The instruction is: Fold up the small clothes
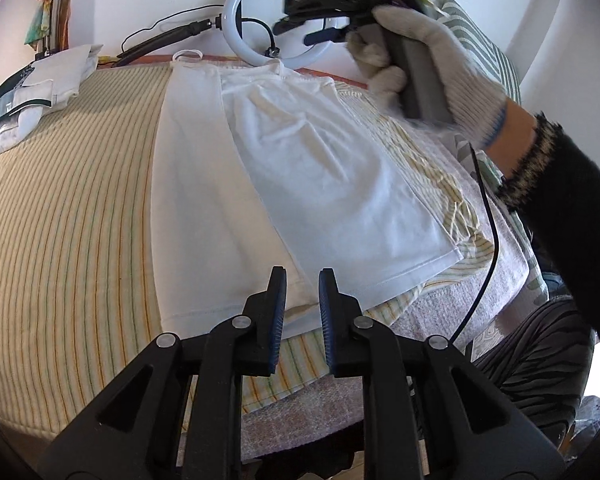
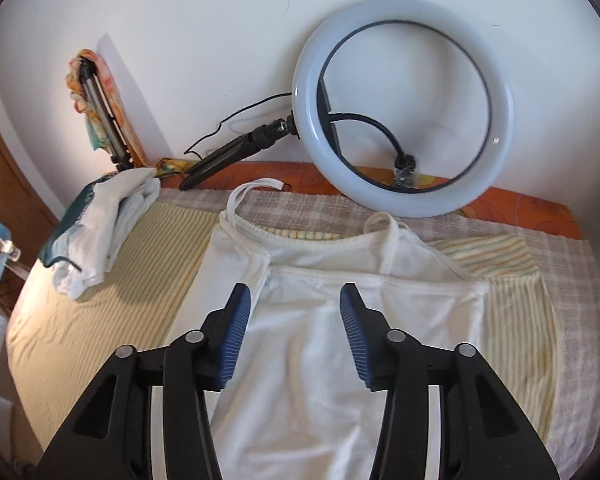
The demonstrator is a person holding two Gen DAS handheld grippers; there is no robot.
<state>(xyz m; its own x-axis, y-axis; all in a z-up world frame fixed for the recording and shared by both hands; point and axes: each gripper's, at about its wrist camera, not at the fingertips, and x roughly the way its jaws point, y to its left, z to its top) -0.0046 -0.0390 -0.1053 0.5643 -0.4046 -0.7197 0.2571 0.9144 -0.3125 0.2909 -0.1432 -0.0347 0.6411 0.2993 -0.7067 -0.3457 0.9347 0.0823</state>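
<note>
A white strappy top (image 1: 300, 168) lies flat on the striped cloth (image 1: 68, 208), its right side folded over the middle. It also shows in the right wrist view (image 2: 340, 360), straps at the far end. My left gripper (image 1: 302, 276) hovers over the top's near hem, jaws slightly apart and empty. My right gripper (image 2: 296, 292) is open and empty above the top's upper part. In the left wrist view the right gripper (image 1: 324, 12) is held in a gloved hand (image 1: 440, 68) above the top's far end.
A ring light (image 2: 404, 108) on a small tripod leans on the wall at the back. A pile of folded white clothes (image 2: 100, 224) lies at the back left. A towel (image 1: 452, 288) lies under the striped cloth at the right.
</note>
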